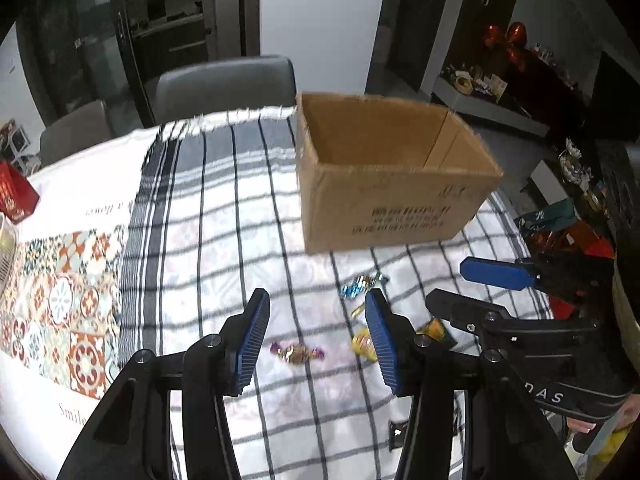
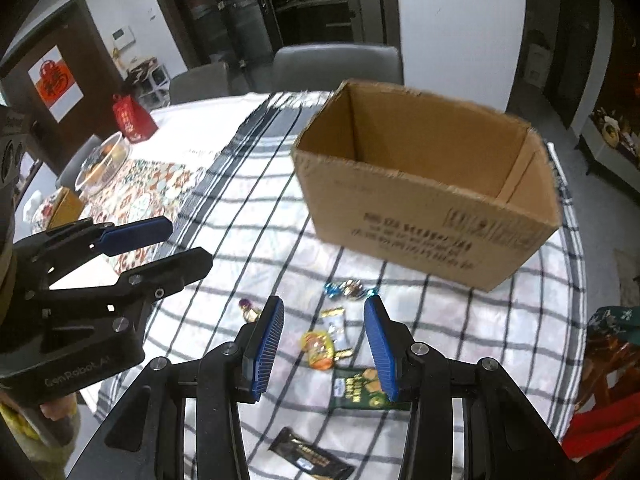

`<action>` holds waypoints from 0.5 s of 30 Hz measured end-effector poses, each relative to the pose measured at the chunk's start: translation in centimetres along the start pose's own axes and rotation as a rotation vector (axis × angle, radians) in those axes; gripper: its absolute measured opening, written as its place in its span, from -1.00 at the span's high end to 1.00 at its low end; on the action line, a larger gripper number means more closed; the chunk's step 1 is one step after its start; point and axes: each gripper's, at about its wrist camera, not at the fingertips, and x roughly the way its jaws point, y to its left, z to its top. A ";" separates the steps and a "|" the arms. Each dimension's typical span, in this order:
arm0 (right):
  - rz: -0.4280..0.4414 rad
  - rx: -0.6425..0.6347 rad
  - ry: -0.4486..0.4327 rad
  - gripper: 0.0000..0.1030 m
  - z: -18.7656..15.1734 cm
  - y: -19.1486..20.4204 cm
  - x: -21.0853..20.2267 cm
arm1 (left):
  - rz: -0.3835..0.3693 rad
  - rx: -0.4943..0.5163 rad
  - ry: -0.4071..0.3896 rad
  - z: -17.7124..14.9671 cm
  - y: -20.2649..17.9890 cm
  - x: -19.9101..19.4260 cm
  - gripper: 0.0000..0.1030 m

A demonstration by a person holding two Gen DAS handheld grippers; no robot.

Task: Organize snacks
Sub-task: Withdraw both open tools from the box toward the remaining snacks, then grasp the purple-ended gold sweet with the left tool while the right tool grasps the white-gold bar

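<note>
An open cardboard box (image 1: 384, 200) (image 2: 432, 208) stands on the checked tablecloth, and what I see of its inside is bare. In front of it lie loose snacks: a blue-wrapped candy (image 1: 360, 285) (image 2: 348, 290), a purple-gold candy (image 1: 297, 353) (image 2: 250, 309), a yellow-orange pouch (image 2: 318, 349) (image 1: 364, 345), a green packet (image 2: 360, 390) and a dark bar (image 2: 310, 458). My left gripper (image 1: 316, 344) is open above the purple candy, holding nothing. My right gripper (image 2: 324, 344) is open above the yellow pouch, holding nothing. Each gripper shows in the other's view (image 1: 472, 284) (image 2: 176, 246).
A red gift box (image 2: 132, 118) (image 1: 16, 196) and a clear bowl of food (image 2: 104, 162) stand on the patterned cloth to the left. Grey chairs (image 1: 224, 84) (image 2: 336, 64) stand behind the table. A cluttered shelf (image 1: 492, 80) is at the right.
</note>
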 end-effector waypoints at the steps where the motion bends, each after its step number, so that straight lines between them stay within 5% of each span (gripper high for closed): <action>1: 0.001 -0.001 0.010 0.17 0.0 0.2 0.4 | 0.005 0.000 0.010 -0.3 0.1 0.4 0.06; 15: -0.019 0.010 0.142 0.17 -1.7 0.3 6.2 | -0.005 -0.057 0.143 -3.9 2.0 5.5 0.23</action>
